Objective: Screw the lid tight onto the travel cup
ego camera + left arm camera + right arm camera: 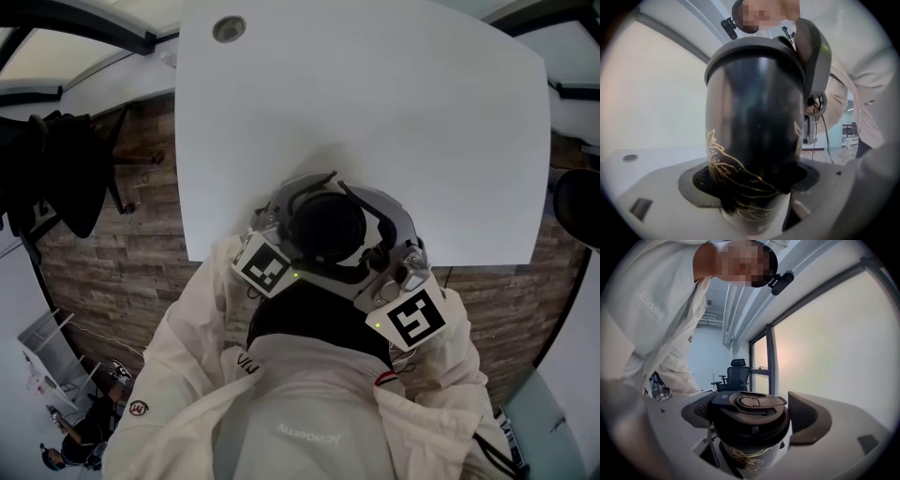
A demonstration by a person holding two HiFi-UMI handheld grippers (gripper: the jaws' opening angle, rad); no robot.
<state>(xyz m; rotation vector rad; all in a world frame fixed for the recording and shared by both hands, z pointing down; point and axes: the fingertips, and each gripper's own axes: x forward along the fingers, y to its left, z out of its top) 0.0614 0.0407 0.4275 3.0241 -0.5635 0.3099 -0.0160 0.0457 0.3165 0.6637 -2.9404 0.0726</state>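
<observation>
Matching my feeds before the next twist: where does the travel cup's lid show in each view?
Head view: the lid is the dark round shape at centre.
Left gripper view: upper centre, capping the travel cup.
Right gripper view: lower centre.
Shared landmark: the person's white jacket, in all three.

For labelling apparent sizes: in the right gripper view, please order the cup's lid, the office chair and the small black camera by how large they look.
1. lid, largest, though nearest the lens.
2. office chair, far off, so it looks small.
3. black camera, a little smaller than the chair.
</observation>
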